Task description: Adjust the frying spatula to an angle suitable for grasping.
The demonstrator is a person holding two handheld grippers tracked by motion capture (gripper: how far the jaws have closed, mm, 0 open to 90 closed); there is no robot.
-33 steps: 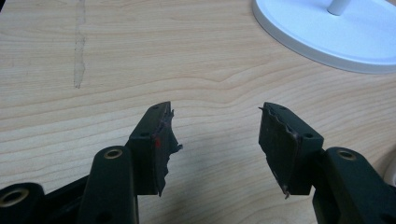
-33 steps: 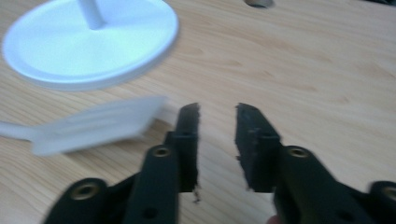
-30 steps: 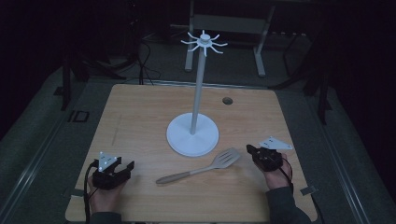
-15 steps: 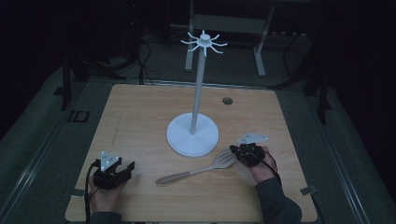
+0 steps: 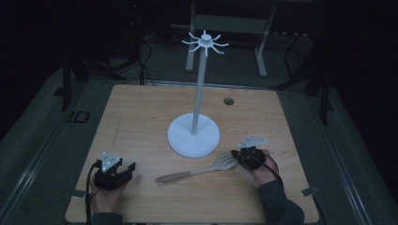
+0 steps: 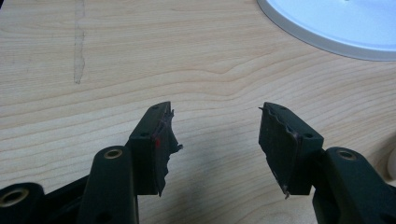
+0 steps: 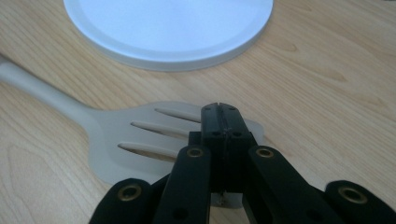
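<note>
**Spatula still flat on the table, my right fingers pressed together over its blade**

Spatula (image 5: 199, 170) lies in the lower middle of the high view, handle toward the lower left, slotted blade toward the right, just below the round base of the white stand (image 5: 194, 135). Nothing has been lifted yet, as far as I can judge: the whole length rests on the wood. My right gripper (image 5: 245, 157) sits at the blade end. In the right gripper view its fingers (image 7: 223, 122) are pressed together, with the blade (image 7: 135, 140) lying under them; they pinch nothing that I can make out, and whether the tips touch the blade I cannot tell. My left gripper (image 5: 114, 172) rests at the lower left of the high view, well apart from the spatula, its fingers (image 6: 159, 140) spread over bare table (image 6: 140, 56).

What is left, I reckon, is nearly everything: take hold of the spatula, raise it, and probably bring it to the hooks at the top of the stand.

Count: one spatula, one stand, two grippers, one table.
</note>
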